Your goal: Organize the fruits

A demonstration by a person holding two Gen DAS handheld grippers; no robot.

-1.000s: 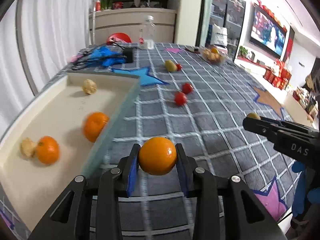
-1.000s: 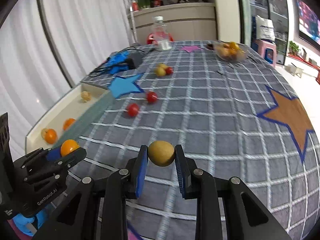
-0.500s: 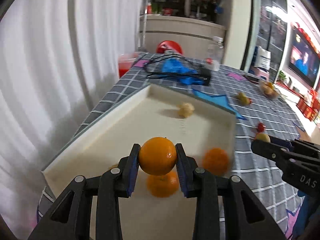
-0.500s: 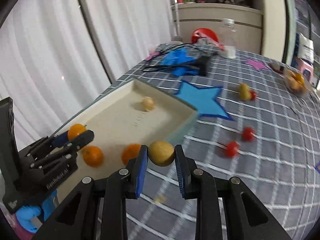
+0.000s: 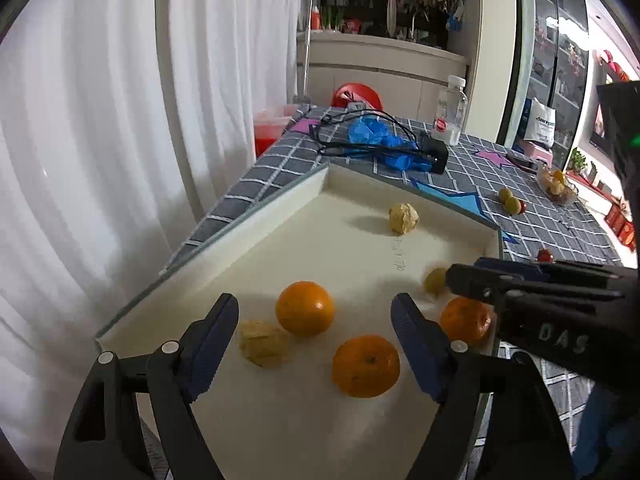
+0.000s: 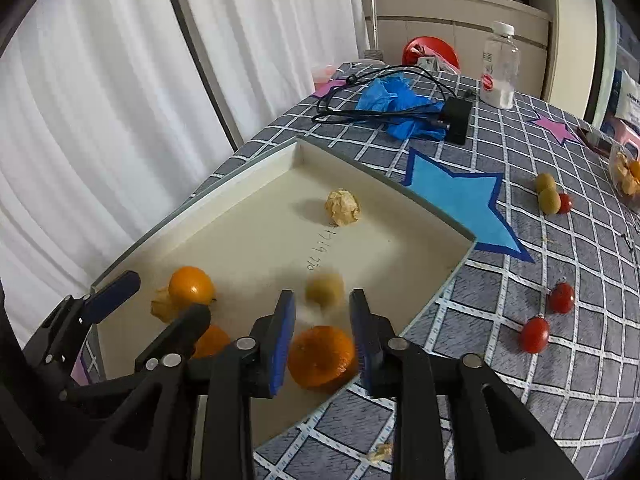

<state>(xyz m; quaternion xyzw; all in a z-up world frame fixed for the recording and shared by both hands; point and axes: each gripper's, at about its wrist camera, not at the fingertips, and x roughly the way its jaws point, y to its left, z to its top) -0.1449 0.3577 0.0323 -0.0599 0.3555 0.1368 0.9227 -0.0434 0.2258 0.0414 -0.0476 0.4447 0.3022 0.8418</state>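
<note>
A cream tray point(image 5: 280, 200) point(image 6: 240, 172) holds three oranges point(image 5: 305, 308) point(image 5: 366, 365) point(image 5: 466, 318) and two papery husked fruits point(image 5: 262, 344) point(image 5: 404, 218). My left gripper point(image 5: 316, 344) hangs over the tray's near end, jaws opening, with nothing pressed between them. My right gripper point(image 6: 322, 332) is over the tray's near right corner, jaws opening too. A blurred yellow-green fruit point(image 6: 324, 288) point(image 5: 436, 280) is loose just past its fingertips. An orange point(image 6: 320, 356) lies on the tray below the right jaws. The left gripper point(image 6: 156, 308) shows at lower left in the right wrist view.
On the checked tablecloth right of the tray lie two cherry tomatoes point(image 6: 562, 298) point(image 6: 534, 334) and more yellow-green fruits point(image 6: 546, 194). Behind the tray are a blue star point(image 6: 456, 200), blue gloves point(image 6: 396, 100), a black adapter with cable point(image 6: 456, 114) and a bottle point(image 6: 500, 68). White curtains border the table's left edge.
Both grippers came from over the tablecloth to over the tray. Both have opened: the orange has left the left jaws, and the yellow-green fruit has left the right jaws into the tray.
</note>
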